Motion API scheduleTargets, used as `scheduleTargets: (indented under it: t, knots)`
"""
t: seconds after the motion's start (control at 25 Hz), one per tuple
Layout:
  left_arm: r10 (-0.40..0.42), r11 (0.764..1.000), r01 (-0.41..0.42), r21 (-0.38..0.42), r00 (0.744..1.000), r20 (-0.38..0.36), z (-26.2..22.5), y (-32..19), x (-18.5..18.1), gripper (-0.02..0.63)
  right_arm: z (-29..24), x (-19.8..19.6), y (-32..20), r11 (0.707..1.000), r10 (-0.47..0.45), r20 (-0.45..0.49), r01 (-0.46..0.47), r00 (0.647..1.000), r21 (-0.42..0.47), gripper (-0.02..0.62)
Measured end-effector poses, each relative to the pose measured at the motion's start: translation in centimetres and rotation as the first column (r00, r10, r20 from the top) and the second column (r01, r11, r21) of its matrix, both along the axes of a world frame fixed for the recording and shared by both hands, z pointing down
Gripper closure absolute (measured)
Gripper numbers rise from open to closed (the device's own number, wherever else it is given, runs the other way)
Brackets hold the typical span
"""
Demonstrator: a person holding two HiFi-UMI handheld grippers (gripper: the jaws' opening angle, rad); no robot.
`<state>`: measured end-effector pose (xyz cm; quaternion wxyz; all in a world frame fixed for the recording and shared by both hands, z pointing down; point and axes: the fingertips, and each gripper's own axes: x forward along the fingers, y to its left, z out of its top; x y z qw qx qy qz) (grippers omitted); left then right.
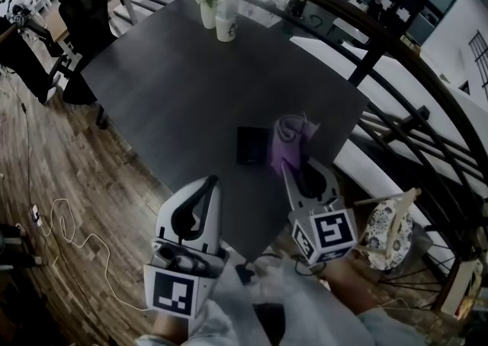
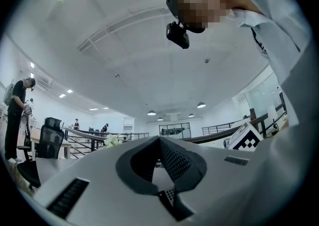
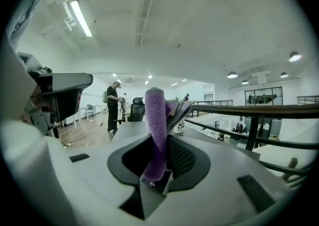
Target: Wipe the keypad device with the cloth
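Keypad device (image 1: 252,146) lies flat on the dark table (image 1: 191,70), near its near-right edge. The right gripper (image 1: 293,171) is clamped on the purple cloth (image 1: 292,135), which hangs just right of the device, so the wipe calls for a short leftward sweep. The left gripper (image 1: 211,182), closed and empty, is farther away.

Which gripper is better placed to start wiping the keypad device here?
Right. The right gripper is shut on the purple cloth, just beside the keypad device. The left gripper holds nothing, its jaws together, farther back.
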<state>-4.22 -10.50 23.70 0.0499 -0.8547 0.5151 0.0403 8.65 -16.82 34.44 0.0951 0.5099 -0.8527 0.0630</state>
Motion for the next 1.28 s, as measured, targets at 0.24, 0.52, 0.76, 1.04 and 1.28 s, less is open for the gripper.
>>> scheduleTargets:
  t: [0.24, 0.52, 0.76, 1.04, 1.28]
  knots:
    - [-0.015, 1.0, 0.014, 0.017, 1.0, 0.016, -0.6, -0.7, -0.6, 0.595, -2.9, 2.0, 0.3, 0.999, 0.033, 0.07, -0.035, 0.997, 0.03, 0.505]
    - [-0.029, 0.999, 0.028, 0.033, 0.999, 0.015, -1.2, -1.3, -1.4, 0.595, -5.6, 3.8, 0.5, 0.992, 0.073, 0.035, -0.076, 0.997, 0.104, 0.505]
    - [-0.042, 0.998, 0.041, 0.038, 0.999, 0.019, -1.4, -1.7, -2.1, 0.595, -6.6, 4.5, -0.1, 0.986, 0.107, 0.051, -0.113, 0.993, 0.125, 0.505]
    - [-0.053, 0.998, 0.052, 0.041, 0.998, 0.021, -1.3, -1.8, -2.5, 0.595, -6.4, 4.7, -0.6, 0.985, 0.115, 0.03, -0.118, 0.993, 0.125, 0.506]
    - [-0.048, 0.998, 0.047, 0.041, 0.999, 0.02, -1.5, -1.9, -2.3, 0.595, -6.4, 4.7, -0.9, 0.987, 0.109, 0.033, -0.112, 0.994, 0.113, 0.506]
